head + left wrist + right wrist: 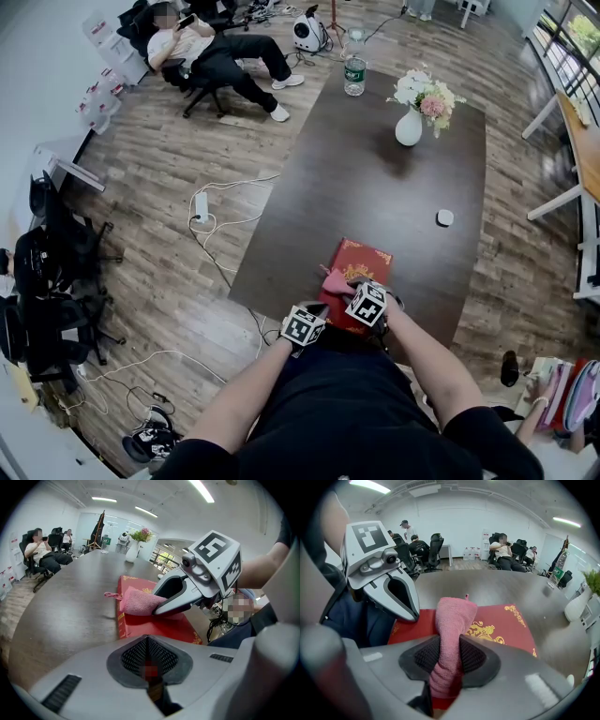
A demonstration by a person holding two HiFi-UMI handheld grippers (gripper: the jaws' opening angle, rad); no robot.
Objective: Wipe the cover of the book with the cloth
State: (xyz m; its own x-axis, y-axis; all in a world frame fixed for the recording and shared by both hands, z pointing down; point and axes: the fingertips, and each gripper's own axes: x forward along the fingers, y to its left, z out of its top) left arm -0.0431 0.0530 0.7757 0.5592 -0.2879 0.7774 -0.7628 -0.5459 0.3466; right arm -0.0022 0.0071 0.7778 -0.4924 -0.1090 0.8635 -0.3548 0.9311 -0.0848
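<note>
Dark brown rectangular wooden counter, viewed from above. Red hardcover book with gold ornament, laid flat at the counter's near edge. White vase of pale flowers, stood well apart at the far end. Right tongs, clamped on a pink terry cloth. Left tongs, jaws pressed together with nothing between them, held just beside the right tongs at the book's near edge. The cloth is seen lying from the right jaws onto the book's cover.
</note>
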